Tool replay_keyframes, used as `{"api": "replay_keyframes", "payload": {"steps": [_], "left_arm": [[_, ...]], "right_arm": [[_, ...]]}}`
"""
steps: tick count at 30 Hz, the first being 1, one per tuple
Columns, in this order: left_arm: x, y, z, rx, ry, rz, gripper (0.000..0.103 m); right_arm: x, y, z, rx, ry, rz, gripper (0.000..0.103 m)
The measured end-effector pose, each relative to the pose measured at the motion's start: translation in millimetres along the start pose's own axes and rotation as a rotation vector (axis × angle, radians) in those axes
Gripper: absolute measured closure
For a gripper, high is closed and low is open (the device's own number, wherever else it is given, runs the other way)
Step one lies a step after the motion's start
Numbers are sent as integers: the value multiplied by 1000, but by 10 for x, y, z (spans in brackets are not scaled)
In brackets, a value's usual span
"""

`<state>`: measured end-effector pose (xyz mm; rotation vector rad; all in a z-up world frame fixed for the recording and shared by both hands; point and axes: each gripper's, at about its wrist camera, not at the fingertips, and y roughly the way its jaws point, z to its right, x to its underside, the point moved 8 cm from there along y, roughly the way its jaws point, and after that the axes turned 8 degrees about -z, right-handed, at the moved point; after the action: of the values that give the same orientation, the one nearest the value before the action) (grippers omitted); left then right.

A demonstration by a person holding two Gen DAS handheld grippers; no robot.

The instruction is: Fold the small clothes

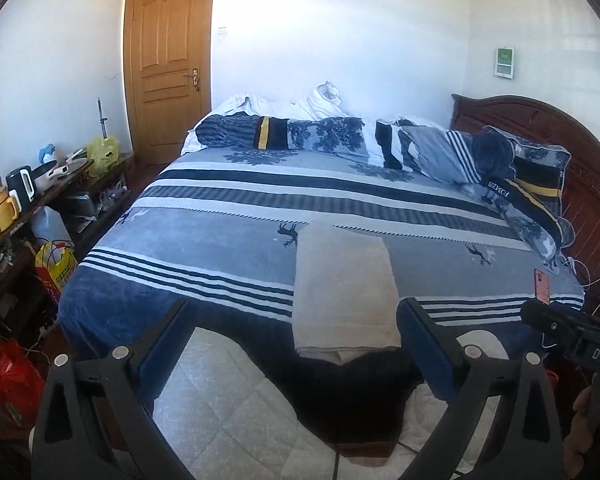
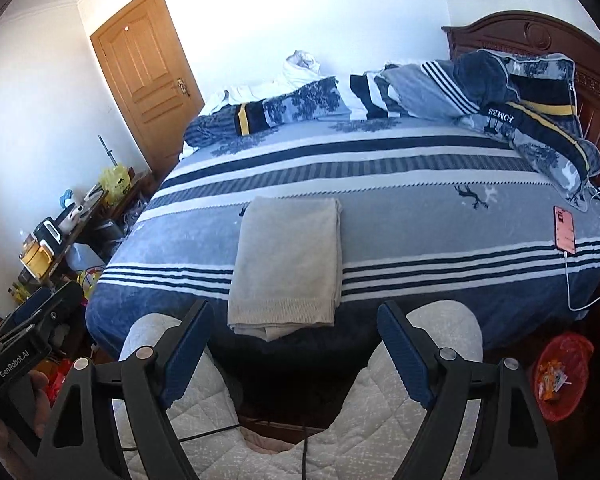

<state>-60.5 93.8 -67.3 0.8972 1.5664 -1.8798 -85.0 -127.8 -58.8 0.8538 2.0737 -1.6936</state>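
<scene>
The beige garment [image 2: 286, 264] lies folded, seemingly in 2 layers, near the bed's [image 2: 380, 240] front edge. Left gripper [image 1: 292, 332] and right gripper [image 2: 296, 336] hang above, jaws spread, holding nothing, probably just released.

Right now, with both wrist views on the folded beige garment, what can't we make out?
- Beige garment: both views show only the top layer; the layers beneath and what kind of garment it is stay hidden by its own folds.
- Pink phone: print too small in either view.
- Shelf clutter: small, warped at the left wrist view's edge.
- Right gripper: its jaws are cut off by the left wrist view's edge.
</scene>
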Motion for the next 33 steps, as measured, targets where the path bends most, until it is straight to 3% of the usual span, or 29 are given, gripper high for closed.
{"api": "replay_keyframes", "payload": {"steps": [14, 33], "left_arm": [[-85, -171, -12, -48, 10, -9, 3], [-149, -470, -91, -104, 25, 10, 3]], "right_arm": [[-119, -224, -144, 3, -63, 45, 15], [-126, -462, -128, 64, -88, 37, 14]]}}
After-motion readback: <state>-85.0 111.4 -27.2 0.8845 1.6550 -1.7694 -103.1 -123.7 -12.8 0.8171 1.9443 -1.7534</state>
